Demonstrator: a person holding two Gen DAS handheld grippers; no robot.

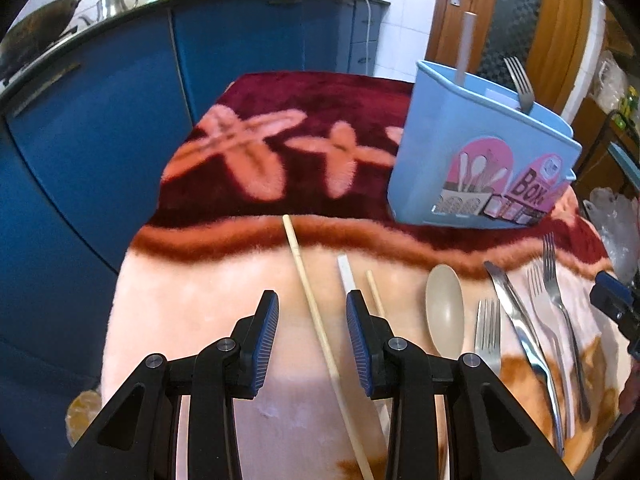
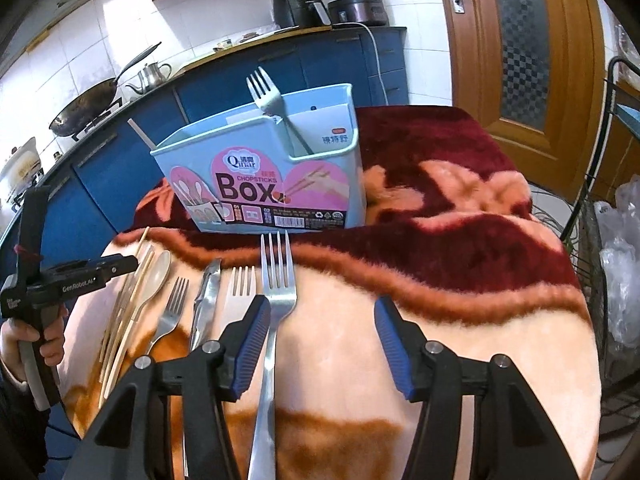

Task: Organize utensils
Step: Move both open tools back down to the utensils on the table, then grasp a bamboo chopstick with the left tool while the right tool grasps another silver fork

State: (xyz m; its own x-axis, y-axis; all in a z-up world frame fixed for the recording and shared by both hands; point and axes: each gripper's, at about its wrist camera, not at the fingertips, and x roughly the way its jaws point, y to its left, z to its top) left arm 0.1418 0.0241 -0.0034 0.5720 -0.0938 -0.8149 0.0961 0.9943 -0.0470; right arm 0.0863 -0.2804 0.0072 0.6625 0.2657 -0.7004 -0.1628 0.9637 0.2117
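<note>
Left wrist: chopstick (image 1: 316,312) between open tongs (image 1: 312,308).

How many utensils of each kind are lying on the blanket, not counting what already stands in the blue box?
Forks: 3
Knife: 1
Spoon: 1
Chopsticks: 3
Total: 8

Open right tool (image 2: 320,340) straddles a fork (image 2: 276,292) before the chopsticks box (image 2: 260,184).
</note>
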